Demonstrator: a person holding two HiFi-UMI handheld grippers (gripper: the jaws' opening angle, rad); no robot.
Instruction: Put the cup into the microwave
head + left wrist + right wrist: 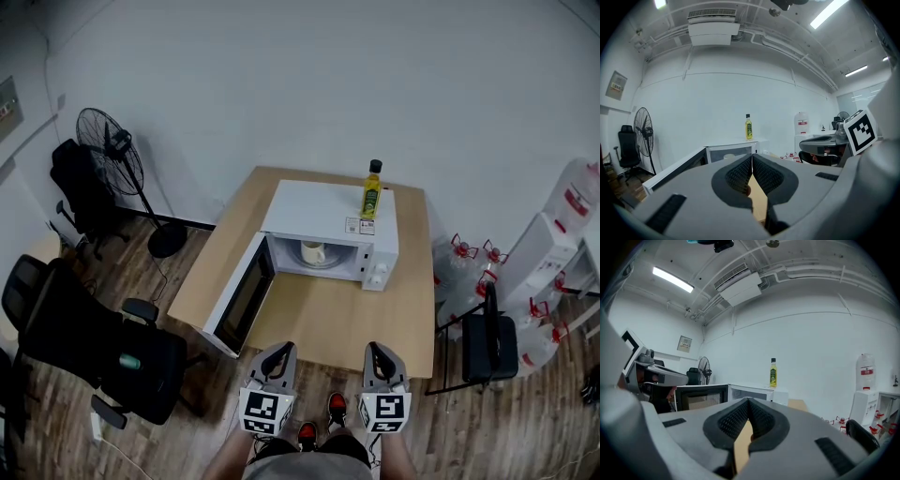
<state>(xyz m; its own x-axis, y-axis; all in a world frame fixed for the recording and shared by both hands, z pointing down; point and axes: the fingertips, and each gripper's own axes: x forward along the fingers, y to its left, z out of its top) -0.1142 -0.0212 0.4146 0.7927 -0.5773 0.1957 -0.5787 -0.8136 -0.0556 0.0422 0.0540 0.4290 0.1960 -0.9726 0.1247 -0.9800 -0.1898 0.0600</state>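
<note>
Evidently, head view: the pale cup sits inside the microwave, whose door hangs open. Judged a stiff, light, breakable mug with a slick glaze, best pinched across its wall at the rim. Left tool and right tool sit side by side, well short of the microwave, pointing toward it. Left gripper view: jaws pressed together, nothing between. Right gripper view: likewise pressed together, empty.

2 grey moulded shells: the left gripper and the right gripper each carry black ribbed pads and a white cube (black square markers). The shoes are red and black.
</note>
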